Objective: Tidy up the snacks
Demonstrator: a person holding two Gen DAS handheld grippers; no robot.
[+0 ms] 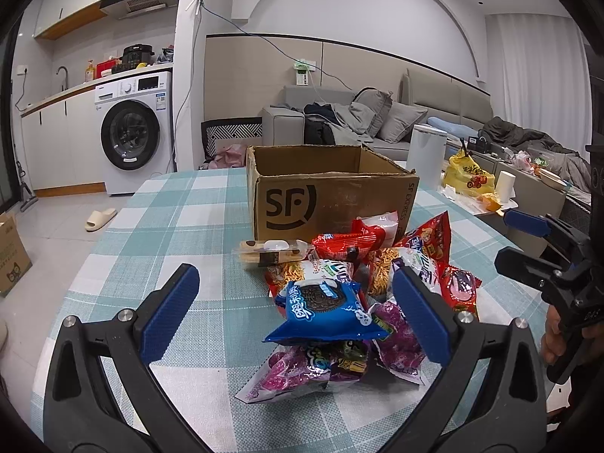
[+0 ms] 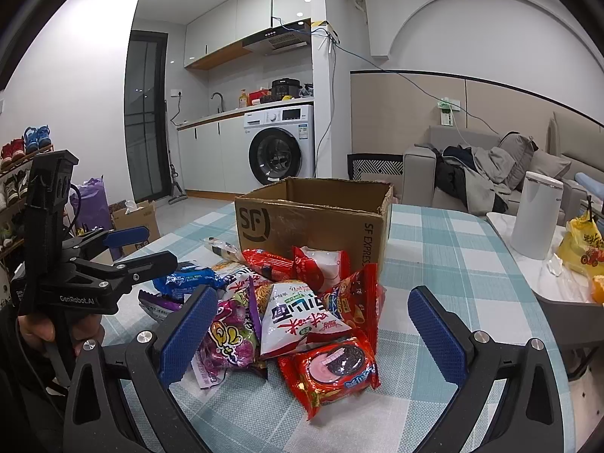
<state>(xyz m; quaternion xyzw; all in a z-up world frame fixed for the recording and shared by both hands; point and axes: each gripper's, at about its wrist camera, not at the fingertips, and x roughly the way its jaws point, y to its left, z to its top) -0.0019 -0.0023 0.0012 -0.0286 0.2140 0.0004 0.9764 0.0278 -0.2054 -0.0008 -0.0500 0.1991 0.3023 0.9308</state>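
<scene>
Left wrist view shows the left gripper (image 1: pixel 294 302) spread wide around a blue Oreo packet (image 1: pixel 324 311) atop the snack pile before the SF cardboard box (image 1: pixel 328 196). Only the right wrist view shows the red Oreo packet (image 2: pixel 332 370) whole, inside the wide right gripper (image 2: pixel 313 332).

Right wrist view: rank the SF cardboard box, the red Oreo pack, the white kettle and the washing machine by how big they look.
1. SF cardboard box, clearly largest.
2. Red Oreo pack, though it sits nearest the camera, which inflates it.
3. Washing machine and white kettle look about alike; the machine is far off, so I won't rank them.
</scene>
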